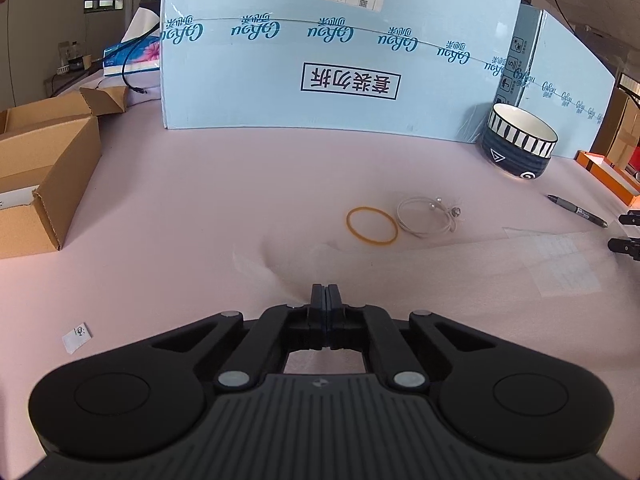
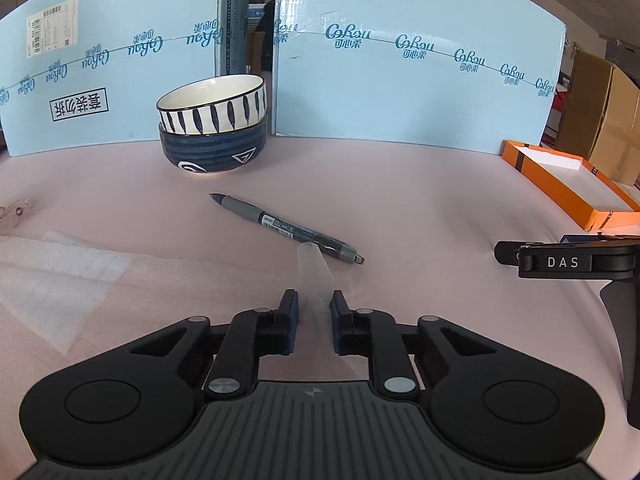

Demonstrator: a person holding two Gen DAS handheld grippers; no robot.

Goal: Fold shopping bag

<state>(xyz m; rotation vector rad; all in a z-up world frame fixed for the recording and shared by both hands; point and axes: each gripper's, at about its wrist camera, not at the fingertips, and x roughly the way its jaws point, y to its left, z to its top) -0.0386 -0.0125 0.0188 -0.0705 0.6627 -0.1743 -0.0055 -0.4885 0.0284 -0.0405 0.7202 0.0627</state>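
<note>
Nearest in the left wrist view, the left gripper (image 1: 326, 290) has its fingers pressed fully together, and the film puckers in fine creases right at their tips, so they seem to pinch an edge of the shopping bag (image 1: 560, 264). In the right wrist view, the right gripper (image 2: 314, 300) shows its fingers part-way apart, with a narrow upright strip (image 2: 314, 268) of the bag, likely a handle, standing between them; the pads do not appear to press on it.

The risk is uneven hold. If only one side grips, a lift would drag the bag askew and the fold would come out crooked. The film is so thin that it could slide out of a pinch, or bunch instead of creasing.

The bag lies flat on the pink surface (image 1: 180, 200) between the two grippers, translucent white, faintly gridded and lightly wrinkled, hard to tell from the cloth.

Just beyond, the pen (image 2: 286, 226) touches or nearly touches the strip and could get swept along. Farther off lie a rubber band (image 1: 372, 225) and stacked bowls (image 2: 212, 128).
</note>
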